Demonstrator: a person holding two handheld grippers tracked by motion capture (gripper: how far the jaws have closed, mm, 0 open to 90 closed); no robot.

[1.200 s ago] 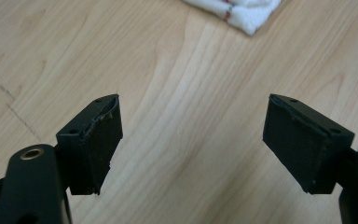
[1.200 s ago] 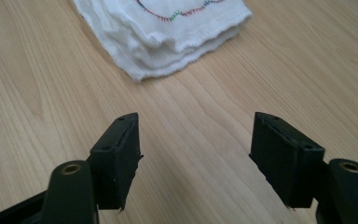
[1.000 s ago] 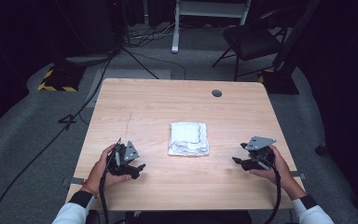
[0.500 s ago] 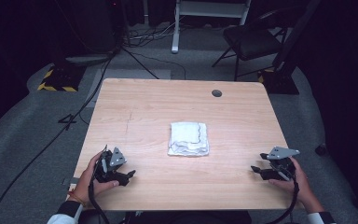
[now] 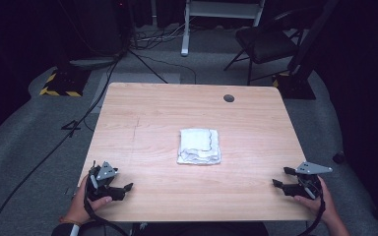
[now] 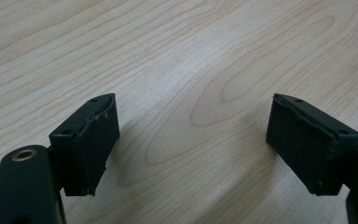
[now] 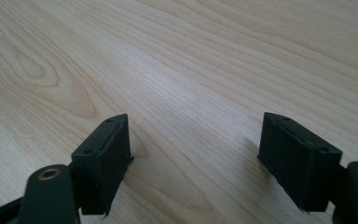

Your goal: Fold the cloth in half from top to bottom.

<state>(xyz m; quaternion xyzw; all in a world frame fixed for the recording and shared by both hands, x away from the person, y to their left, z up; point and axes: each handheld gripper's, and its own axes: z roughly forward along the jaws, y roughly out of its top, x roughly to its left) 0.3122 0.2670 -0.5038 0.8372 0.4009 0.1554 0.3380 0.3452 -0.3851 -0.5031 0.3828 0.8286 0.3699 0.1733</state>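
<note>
high view: folded white cloth [image 5: 200, 146] sits at frame center; my left gripper [image 5: 119, 188] and right gripper [image 5: 281, 178], lower corners, both wide open, empty, the right just opened further, about equally far.

Beyond the left gripper [image 5: 109, 183] and right gripper [image 5: 295, 183], a pale wooden table [image 5: 187, 113] stands on grey carpet [image 5: 39, 142]; farther off a dark chair [image 5: 266, 44], black cables [image 5: 162, 34], a hazard-striped block [image 5: 59, 83]; darkness around.
</note>
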